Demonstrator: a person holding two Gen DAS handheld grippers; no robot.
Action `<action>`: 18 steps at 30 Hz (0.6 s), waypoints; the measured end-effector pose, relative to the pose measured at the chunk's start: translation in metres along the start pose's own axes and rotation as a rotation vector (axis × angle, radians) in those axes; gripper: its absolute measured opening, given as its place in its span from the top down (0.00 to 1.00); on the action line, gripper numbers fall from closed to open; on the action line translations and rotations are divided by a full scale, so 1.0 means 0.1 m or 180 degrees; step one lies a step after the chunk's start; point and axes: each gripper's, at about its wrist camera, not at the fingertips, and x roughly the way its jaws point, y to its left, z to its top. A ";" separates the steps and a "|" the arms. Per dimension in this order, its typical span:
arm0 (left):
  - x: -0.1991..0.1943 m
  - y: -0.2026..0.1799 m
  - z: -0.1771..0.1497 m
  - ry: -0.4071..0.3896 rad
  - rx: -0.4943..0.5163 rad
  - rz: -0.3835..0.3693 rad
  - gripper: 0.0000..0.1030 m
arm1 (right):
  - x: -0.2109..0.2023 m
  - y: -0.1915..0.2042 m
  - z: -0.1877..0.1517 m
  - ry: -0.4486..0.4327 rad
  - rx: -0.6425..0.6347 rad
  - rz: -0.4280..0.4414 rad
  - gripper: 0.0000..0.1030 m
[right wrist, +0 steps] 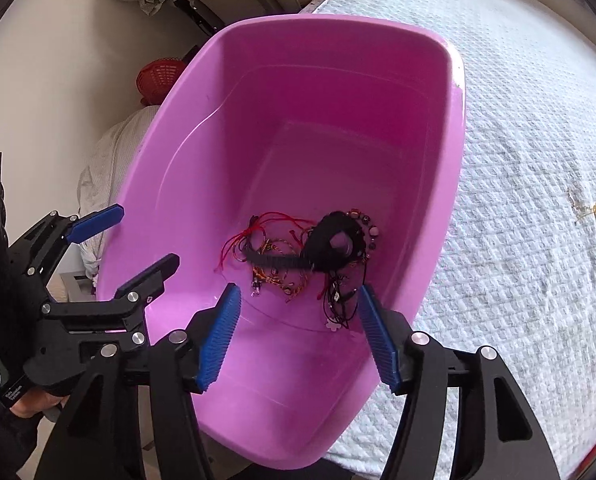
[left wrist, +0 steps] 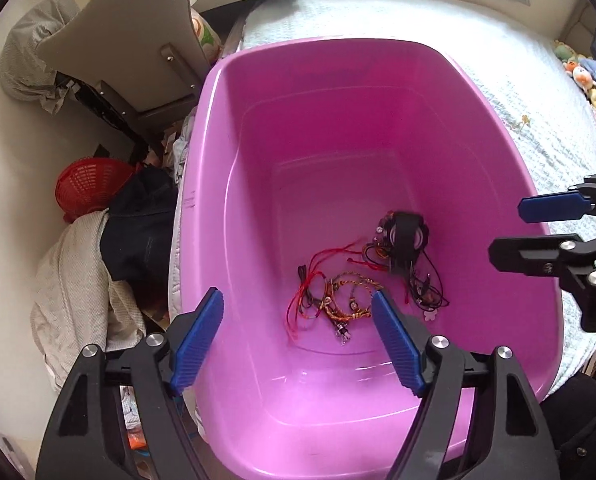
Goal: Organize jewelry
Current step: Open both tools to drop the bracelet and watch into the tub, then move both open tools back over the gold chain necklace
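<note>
1. We hold left gripper [left wrist: 298,344] and right gripper [right wrist: 298,332] spread, empty, over pink tub [left wrist: 234,128].
2. Jewelry tangle [left wrist: 361,280] lies at tub floor's 5 o'clock, apparently gathered for sorting.

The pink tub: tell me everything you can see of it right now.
The pink tub is a deep, glossy, plastic-looking basin with rounded corners, a rolled rim and a flat floor. It sits upright on a white quilted bedspread, near its edge. A tangle of jewelry lies on its floor toward the near wall: red and black cords, braided bracelets, a black strap piece. Both grippers hover above the tub with jaws open, touching nothing.
</note>
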 end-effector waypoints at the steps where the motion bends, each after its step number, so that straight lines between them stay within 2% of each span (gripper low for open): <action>1: -0.01 0.01 -0.01 0.0001 -0.0021 0.0003 0.24 | -0.01 -0.01 -0.03 0.0000 -0.0004 -0.0010 0.42; 13: -0.22 0.05 -0.19 -0.0025 -0.0485 -0.0193 0.17 | -0.40 -0.18 -0.45 -0.0130 0.0017 0.0033 0.41; 18: -0.41 -0.05 -0.20 -0.0156 -0.0612 -0.0071 0.17 | -0.67 -0.26 -0.67 -0.0342 -0.0008 -0.0006 0.41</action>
